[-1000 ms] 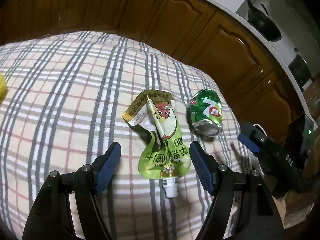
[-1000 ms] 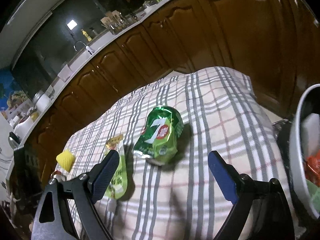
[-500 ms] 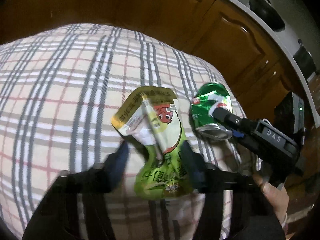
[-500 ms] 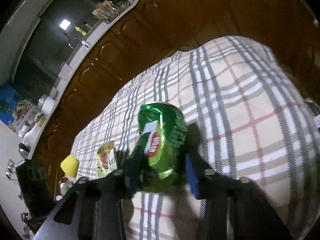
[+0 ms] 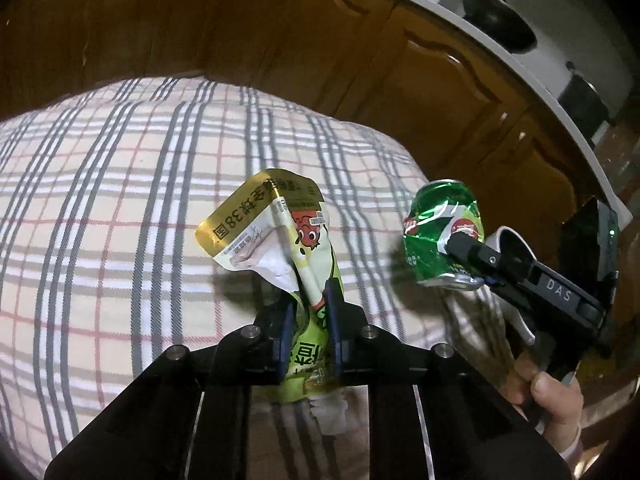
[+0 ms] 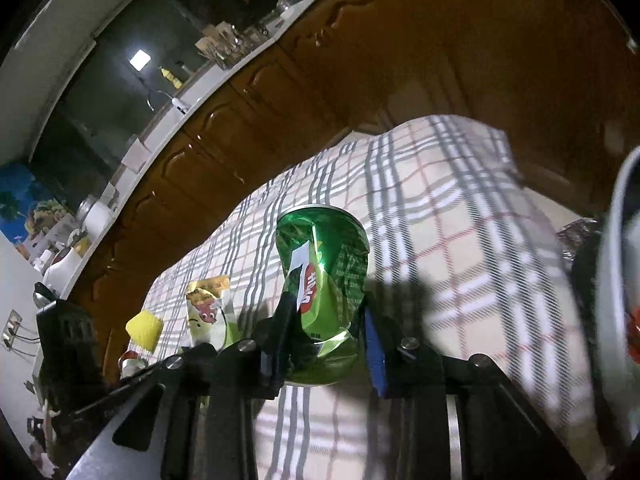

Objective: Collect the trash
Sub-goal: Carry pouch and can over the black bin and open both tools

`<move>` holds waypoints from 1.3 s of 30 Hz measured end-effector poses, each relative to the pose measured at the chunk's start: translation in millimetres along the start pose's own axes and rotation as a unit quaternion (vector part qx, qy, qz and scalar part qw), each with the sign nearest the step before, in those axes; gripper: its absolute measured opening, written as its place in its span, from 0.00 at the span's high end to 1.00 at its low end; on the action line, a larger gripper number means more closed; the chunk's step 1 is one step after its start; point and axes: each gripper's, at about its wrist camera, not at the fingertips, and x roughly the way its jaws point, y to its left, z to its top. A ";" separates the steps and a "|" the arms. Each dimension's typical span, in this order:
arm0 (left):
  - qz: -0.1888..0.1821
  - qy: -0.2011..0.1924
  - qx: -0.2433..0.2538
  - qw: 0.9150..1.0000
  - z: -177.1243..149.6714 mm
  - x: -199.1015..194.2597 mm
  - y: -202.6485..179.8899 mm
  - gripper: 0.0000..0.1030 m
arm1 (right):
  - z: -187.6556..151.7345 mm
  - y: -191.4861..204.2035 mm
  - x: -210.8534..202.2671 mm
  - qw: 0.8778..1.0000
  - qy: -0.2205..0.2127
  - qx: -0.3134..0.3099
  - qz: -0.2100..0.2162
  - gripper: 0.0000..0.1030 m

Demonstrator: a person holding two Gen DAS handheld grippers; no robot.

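Note:
My left gripper is shut on a green and gold drink pouch and holds it lifted above the plaid tablecloth. My right gripper is shut on a crushed green soda can, also raised off the cloth. In the left wrist view the can and the right gripper holding it show at the right. In the right wrist view the pouch shows at the lower left.
A yellow crumpled item lies on the cloth at the left in the right wrist view. A grey bin rim with trash inside stands at the right edge. Brown wooden cabinets run behind the table.
Both grippers closed from open: the left onto the pouch, the right onto the can. Both items have since been lifted off the cloth.

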 end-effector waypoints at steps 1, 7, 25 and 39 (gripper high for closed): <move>-0.001 -0.001 0.005 1.000 -1.4 -2.0 -4.7 0.87 | -2.9 -0.8 -6.7 1.000 -0.005 0.000 -0.002 0.68; -0.004 -0.003 0.041 0.999 -15.6 -9.9 -38.0 0.87 | -14.6 -9.6 -46.2 0.999 -0.033 -0.003 -0.019 0.69; -0.030 -0.011 0.129 0.991 -35.5 -19.4 -128.3 0.87 | -38.2 -34.1 -138.1 0.992 -0.102 0.001 -0.076 0.69; -0.054 -0.011 0.182 0.982 -35.7 -9.8 -195.9 0.87 | -44.7 -62.4 -184.3 0.982 -0.143 0.018 -0.118 0.70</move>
